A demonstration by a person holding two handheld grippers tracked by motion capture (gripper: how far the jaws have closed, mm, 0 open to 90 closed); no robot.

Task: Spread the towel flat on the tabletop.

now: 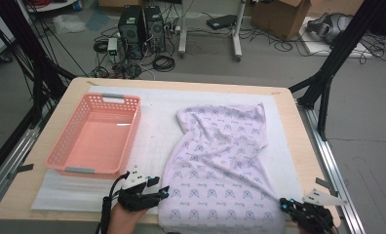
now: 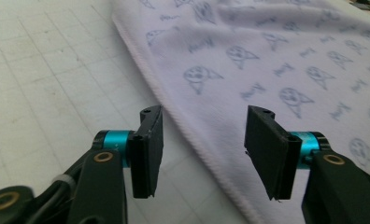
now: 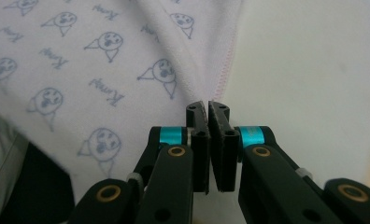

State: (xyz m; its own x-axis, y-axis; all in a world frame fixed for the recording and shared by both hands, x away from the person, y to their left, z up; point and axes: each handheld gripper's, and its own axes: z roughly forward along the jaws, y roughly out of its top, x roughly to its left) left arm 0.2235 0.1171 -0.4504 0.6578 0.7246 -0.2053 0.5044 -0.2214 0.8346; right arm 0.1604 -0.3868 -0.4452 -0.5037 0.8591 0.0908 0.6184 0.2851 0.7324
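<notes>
Apparently little is done yet: the patterned towel (image 1: pixel 220 165) lies rumpled and unfolded on the desk's right half beside the empty pink basket (image 1: pixel 94 136), the right gripper (image 1: pixel 289 206) clenched on its near-right corner, the left gripper (image 1: pixel 163 191) parted at its left hem

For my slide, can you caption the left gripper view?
Open left gripper straddling the hemmed edge of a patterned towel.

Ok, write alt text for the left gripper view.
The left claw hangs open over the hemmed edge of a pale lilac towel printed with small cartoon faces and words. The hem runs diagonally between its two black jaws. Left of the towel lies a white gridded mat.
</notes>
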